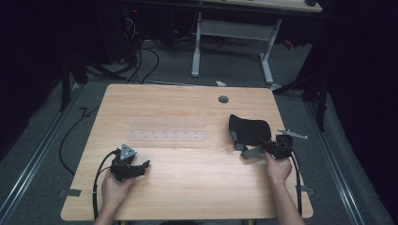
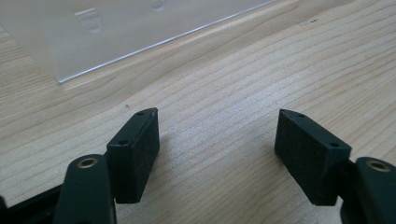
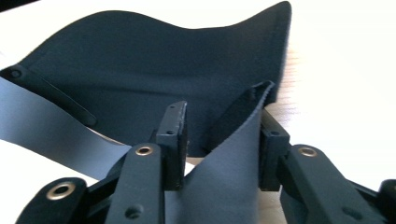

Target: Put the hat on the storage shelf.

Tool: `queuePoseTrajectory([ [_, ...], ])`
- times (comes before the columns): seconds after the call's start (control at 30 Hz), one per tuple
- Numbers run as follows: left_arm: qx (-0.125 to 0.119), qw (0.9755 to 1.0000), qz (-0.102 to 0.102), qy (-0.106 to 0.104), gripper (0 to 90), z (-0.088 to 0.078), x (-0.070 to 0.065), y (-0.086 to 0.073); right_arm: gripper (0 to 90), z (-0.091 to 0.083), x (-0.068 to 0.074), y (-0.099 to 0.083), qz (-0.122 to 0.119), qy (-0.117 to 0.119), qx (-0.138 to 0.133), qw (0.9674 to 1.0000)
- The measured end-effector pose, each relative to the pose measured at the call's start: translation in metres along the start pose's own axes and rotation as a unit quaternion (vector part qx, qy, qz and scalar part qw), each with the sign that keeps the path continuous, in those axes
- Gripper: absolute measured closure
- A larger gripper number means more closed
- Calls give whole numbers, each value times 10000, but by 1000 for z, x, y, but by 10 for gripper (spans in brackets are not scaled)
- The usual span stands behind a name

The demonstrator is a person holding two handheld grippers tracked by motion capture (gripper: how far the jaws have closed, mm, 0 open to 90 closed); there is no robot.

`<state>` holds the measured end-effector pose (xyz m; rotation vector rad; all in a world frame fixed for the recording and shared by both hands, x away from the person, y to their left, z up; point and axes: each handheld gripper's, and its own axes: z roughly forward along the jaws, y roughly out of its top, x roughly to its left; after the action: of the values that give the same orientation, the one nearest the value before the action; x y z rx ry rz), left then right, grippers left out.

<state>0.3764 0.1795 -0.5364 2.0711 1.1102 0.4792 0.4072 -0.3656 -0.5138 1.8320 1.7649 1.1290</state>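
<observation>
A black padded fabric piece (image 1: 248, 127) with grey straps (image 1: 251, 151) lies at the right of the wooden table (image 1: 187, 192). My right gripper (image 1: 268, 147) is at its near edge. In the right gripper view the fabric piece (image 3: 154, 60) lies just ahead, and a grey strap (image 3: 224, 172) runs up between my jaws (image 3: 222, 112). The strap lies against the right pad, with a gap left at the left pad. My left gripper (image 1: 143, 165) rests on the table at the near left, open (image 2: 217, 126) with only bare wood between its pads.
A clear plastic sheet (image 1: 166, 136) lies flat at the table's middle, and its corner (image 2: 93, 37) lies just beyond my left jaws. A cable hole (image 1: 223, 99) sits near the far edge. Beyond the table stand a white desk frame (image 1: 232, 33) and floor cables (image 1: 141, 65).
</observation>
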Motion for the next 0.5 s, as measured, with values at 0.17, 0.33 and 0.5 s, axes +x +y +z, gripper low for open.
queuePoseTrajectory([
  [0.17, -5, 10000, -1, 5, 312, 0, 0, 0, 686, 3, 1, -1, -25, 24, -43, 10000],
  [0.33, 1, 10000, 1, 0, 312, 0, 0, 0, 736, 3, 1, -2, -81, 46, -82, 9999],
  [0.5, -1, 10000, 1, -4, 312, 0, 0, 0, 779, 3, 1, -2, -160, 43, -83, 9998],
])
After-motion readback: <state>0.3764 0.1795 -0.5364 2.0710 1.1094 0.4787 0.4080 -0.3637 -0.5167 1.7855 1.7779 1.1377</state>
